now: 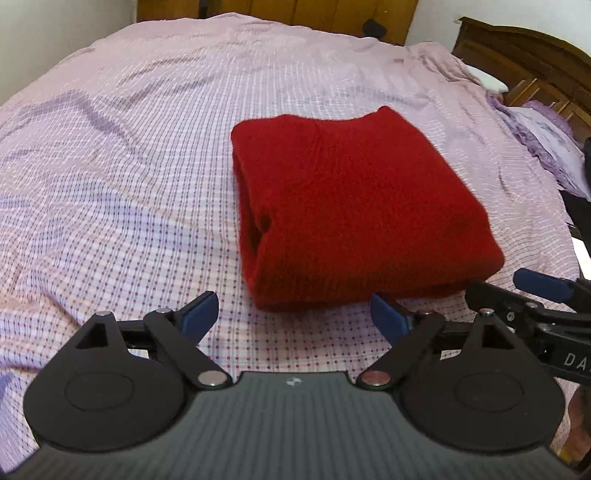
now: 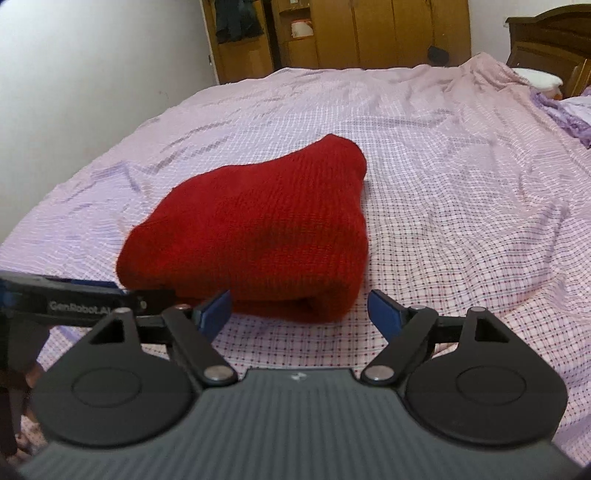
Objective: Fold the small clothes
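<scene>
Your right gripper (image 2: 297, 308) sits low over the checked bedsheet (image 2: 461, 192), its blue-padded jaws spread wide with nothing between them. The folded red knit garment (image 2: 258, 236) lies on the sheet just beyond the fingertips; the left fingertip (image 2: 216, 308) is at the garment's near edge, contact unclear. Left of the garment, the left gripper (image 2: 74, 301) reaches toward its near corner. Beyond the garment stand a wooden wardrobe (image 2: 369, 33) and, to the right, a headboard (image 2: 546, 40).
</scene>
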Tool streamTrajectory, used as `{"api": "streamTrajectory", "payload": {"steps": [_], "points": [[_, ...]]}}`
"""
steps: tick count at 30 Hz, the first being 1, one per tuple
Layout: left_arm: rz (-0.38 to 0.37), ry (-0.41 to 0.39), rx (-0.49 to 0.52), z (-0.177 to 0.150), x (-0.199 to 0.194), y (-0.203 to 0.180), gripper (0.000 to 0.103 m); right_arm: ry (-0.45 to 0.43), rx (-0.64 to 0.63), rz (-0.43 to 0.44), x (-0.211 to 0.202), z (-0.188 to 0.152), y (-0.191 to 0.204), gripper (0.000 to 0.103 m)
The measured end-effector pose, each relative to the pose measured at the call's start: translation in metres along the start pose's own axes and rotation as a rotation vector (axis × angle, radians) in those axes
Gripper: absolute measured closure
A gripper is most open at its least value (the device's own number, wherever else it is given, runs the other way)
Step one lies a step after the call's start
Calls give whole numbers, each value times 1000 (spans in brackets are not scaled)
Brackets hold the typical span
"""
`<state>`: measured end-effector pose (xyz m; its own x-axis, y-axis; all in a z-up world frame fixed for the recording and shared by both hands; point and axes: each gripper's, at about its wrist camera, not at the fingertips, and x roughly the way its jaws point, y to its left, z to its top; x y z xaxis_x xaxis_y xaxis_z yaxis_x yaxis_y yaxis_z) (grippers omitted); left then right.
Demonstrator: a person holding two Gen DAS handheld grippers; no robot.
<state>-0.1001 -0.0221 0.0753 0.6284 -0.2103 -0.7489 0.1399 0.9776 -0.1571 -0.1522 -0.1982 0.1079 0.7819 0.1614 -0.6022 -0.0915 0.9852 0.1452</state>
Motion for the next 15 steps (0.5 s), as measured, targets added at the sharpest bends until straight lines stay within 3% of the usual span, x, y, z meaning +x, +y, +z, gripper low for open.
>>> {"api": "streamTrajectory", "payload": {"steps": [4,15], "points": [[5,31,-39,-2,7,-1,11,1,-10,-29,3,-6,2,15],[114,52,-21,-4,22,-8,11,54,18,-39,20,-12,-5,15]]}}
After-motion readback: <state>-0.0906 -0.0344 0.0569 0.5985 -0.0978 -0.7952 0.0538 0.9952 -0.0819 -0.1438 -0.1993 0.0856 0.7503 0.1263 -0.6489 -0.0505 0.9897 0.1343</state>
